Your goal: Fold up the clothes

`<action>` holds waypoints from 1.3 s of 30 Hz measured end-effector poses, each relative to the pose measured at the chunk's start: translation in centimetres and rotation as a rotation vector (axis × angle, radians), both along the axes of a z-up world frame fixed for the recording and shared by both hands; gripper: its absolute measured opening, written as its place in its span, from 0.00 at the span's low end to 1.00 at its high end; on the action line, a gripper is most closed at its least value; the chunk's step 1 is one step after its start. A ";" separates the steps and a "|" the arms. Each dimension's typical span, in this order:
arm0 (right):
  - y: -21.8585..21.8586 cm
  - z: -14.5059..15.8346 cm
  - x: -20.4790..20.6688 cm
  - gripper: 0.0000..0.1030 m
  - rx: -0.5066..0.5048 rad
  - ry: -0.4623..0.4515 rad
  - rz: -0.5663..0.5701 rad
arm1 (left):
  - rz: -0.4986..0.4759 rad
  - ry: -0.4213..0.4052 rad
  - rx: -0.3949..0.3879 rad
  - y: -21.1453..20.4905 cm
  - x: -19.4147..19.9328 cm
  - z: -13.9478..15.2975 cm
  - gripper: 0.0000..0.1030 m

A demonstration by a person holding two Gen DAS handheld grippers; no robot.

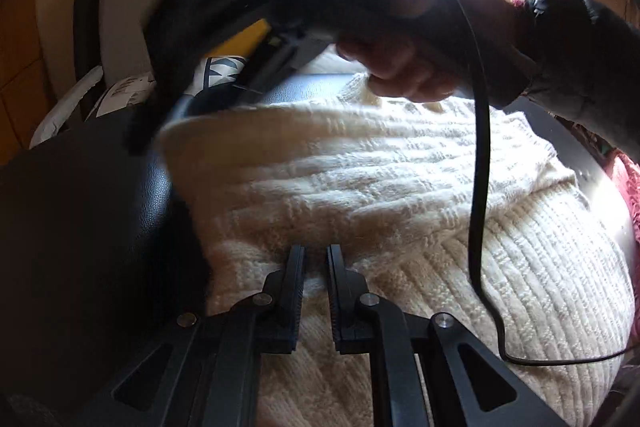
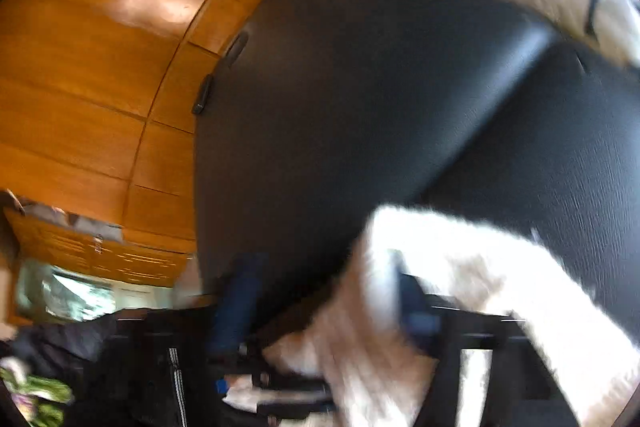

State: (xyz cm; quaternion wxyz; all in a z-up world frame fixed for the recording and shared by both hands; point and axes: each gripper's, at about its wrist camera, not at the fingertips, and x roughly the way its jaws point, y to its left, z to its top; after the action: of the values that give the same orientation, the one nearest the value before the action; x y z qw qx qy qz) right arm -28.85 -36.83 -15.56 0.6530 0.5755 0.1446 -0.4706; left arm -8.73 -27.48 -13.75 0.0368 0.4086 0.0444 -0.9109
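A cream knitted sweater (image 1: pixel 360 187) lies spread over a black padded surface (image 1: pixel 100 227). My left gripper (image 1: pixel 316 259) sits at the sweater's near edge with its jaws almost together and a pinch of knit between them. A person's hand (image 1: pixel 400 75) holds the other gripper above the sweater's far, lifted edge. In the blurred right wrist view, my right gripper (image 2: pixel 326 303) has its fingers standing wide apart. The sweater (image 2: pixel 460 267) drapes across its right finger (image 2: pixel 416 307) and is not pressed between the pads. The black padded surface (image 2: pixel 360 87) fills the middle of that view.
A black cable (image 1: pixel 480 147) hangs across the sweater. A patterned cushion (image 1: pixel 224 67) lies beyond the pad, and pink cloth (image 1: pixel 628 187) at its right edge. Wooden floor (image 2: pixel 80 67) surrounds the pad. Dark striped clothing (image 2: pixel 176 387) lies low on the left.
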 end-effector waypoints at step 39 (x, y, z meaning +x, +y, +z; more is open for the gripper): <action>26.9 1.2 2.7 0.63 0.160 0.718 -0.773 | 0.121 -0.051 -0.122 0.2 -3.5 -0.9 0.11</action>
State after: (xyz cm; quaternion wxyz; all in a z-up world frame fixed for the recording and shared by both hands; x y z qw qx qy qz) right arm -26.18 -9.91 -14.40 0.2955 0.4376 0.1716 -0.8317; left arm -12.25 -27.32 -14.68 0.1178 0.4251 0.0123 -0.8973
